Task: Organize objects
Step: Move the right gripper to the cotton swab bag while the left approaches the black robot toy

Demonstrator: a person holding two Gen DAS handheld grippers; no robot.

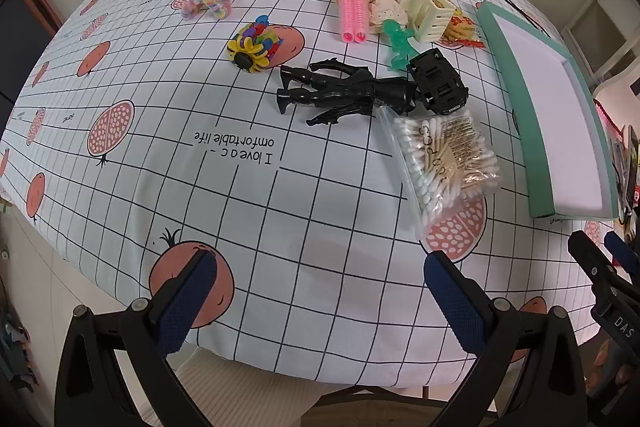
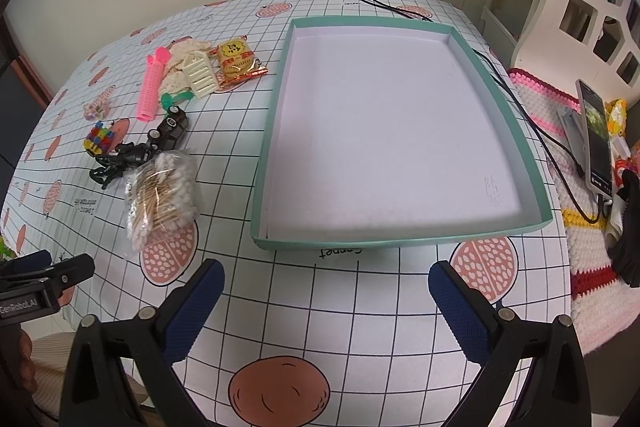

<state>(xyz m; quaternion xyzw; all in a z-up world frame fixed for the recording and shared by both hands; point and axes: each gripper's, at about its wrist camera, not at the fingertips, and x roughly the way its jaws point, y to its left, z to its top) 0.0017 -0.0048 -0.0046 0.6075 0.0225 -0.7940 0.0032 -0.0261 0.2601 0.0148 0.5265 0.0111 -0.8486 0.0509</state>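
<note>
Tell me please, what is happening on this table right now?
A person holds two tools, left and right, both open and empty, hovering over the table's near edge. The green tray is empty. A bag of cotton swabs, black figure, toy car and pink curler lie left of it, untouched.

A shallow teal-walled tray (image 2: 472,229) with a white floor lies flat and empty on the counter (image 2: 320,291). At its 9 o'clock side lies a loose cluster. A clear bag of cotton swabs (image 2: 162,195) sits nearest. A black action figure (image 1: 344,91) lies on its side, touching a black toy car (image 1: 438,81). Further back lie a green figure (image 1: 398,43), pink hair rollers (image 1: 352,3), a cream basket (image 1: 428,13) tipped over, and a biscuit packet (image 2: 238,61). A multicoloured clip bundle (image 1: 256,45) and a pastel bundle (image 1: 206,3) sit apart at 10 o'clock.
</note>
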